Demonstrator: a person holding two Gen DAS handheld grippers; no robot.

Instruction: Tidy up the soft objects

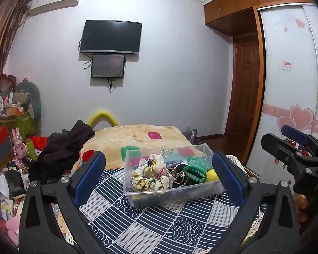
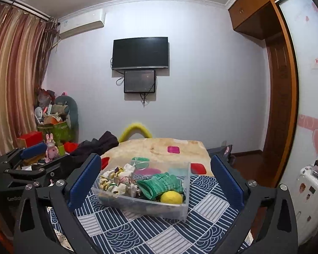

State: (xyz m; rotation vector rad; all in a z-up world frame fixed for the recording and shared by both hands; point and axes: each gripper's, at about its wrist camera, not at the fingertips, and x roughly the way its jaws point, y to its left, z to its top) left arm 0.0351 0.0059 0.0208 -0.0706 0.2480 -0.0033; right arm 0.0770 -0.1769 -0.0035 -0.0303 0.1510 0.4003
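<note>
A clear plastic box (image 1: pixel 217 187) sits on a blue patterned cloth (image 1: pixel 159 226). It holds a cream floral scrunchie (image 1: pixel 147 174), a green knit piece (image 1: pixel 196 168), a yellow soft ball (image 1: pixel 212 175) and dark items with a chain. The box (image 2: pixel 183 208) also shows in the right wrist view, with the green knit (image 2: pixel 161 184) and yellow ball (image 2: pixel 171 197). My left gripper (image 1: pixel 159 176) is open and empty, its jaws either side of the box, short of it. My right gripper (image 2: pixel 155 180) is open and empty, likewise framing the box. The right gripper also shows at the right edge of the left wrist view (image 1: pixel 294 146).
A beige blanket (image 1: pixel 133 135) with coloured patches covers the bed behind the box. Dark clothes (image 1: pixel 63 148) lie at its left. Clutter and toys (image 1: pixel 17 144) fill the left side. A wardrobe (image 1: pixel 290 84) stands to the right. A white suitcase (image 2: pixel 307 194) stands at right.
</note>
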